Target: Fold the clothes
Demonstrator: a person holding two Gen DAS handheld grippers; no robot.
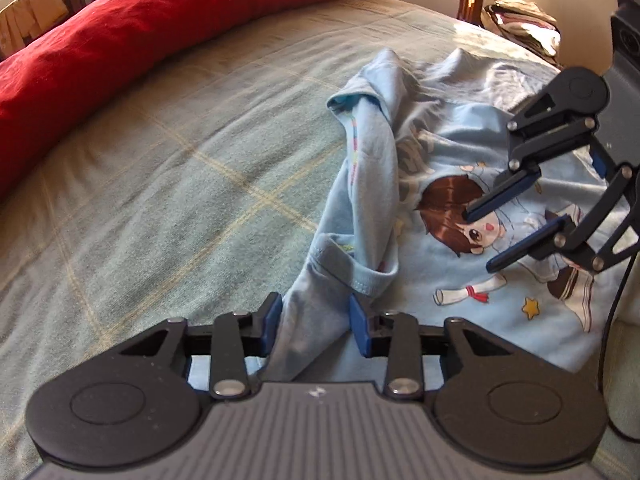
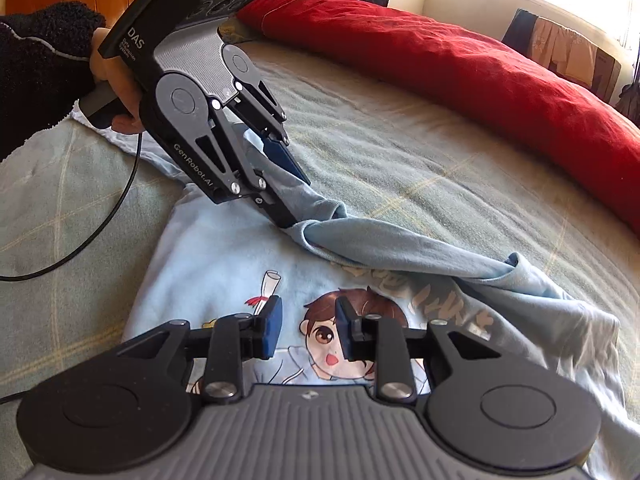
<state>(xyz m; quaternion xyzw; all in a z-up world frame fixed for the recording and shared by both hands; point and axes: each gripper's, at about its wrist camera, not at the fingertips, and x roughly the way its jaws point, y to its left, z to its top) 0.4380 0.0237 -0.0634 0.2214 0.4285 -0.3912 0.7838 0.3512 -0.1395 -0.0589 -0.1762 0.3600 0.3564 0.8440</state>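
**Sleeve fold on a light-blue T-shirt**

I am working on the T-shirt (image 2: 224, 256), which is lying print-up on the bed (image 2: 400, 148), on the near side of the red duvet (image 2: 460, 64). My left hand-held gripper (image 1: 314, 320) is gripping a bunched edge of the shirt: the cloth is filling the part-open gap between its blue pads. From that grip a twisted sleeve (image 1: 372, 168) is running away across the shirt, its long axis pointing from the gripper toward the collar end. My right hand-held gripper (image 2: 308, 330) is hovering over the cartoon print (image 2: 328, 332), its jaws part open with nothing between them. I judge that the left hand is the nearer to the sleeve, so the coming fold is turning on carrying that strip inward over the print, across the shirt's long axis.
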